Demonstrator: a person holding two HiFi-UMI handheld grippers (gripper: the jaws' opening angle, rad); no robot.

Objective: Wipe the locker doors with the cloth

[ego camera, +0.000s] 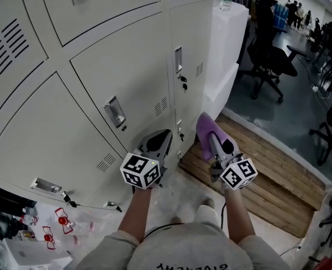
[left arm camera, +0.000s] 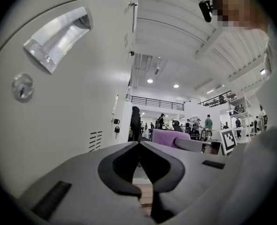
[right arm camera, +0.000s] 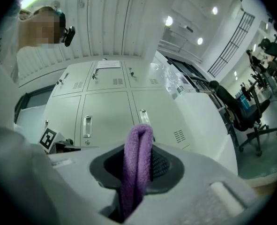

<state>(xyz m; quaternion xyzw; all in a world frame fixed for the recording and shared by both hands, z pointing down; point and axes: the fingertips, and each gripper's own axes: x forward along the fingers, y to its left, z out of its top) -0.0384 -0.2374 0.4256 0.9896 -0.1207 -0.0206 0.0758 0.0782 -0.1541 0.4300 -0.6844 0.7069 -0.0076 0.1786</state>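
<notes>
Pale grey locker doors [ego camera: 98, 89] fill the left of the head view, each with a recessed handle [ego camera: 114, 112]. My right gripper [ego camera: 210, 135] is shut on a folded purple cloth [ego camera: 206, 127], held a short way off the lower locker by its corner. In the right gripper view the cloth [right arm camera: 137, 165] sticks up between the jaws [right arm camera: 139, 146], with the lockers [right arm camera: 105, 109] beyond. My left gripper [ego camera: 164, 135] is shut and holds nothing, close to a lower door. Its tips [left arm camera: 139, 144] meet beside that door [left arm camera: 72, 107], under a handle [left arm camera: 58, 39].
A wooden pallet [ego camera: 267, 173] lies on the floor to the right of the lockers. White foam blocks [ego camera: 228, 44] stand against the locker end, a bottle on top. Office chairs [ego camera: 269, 55] and people are farther right. Small clutter [ego camera: 53, 226] lies bottom left.
</notes>
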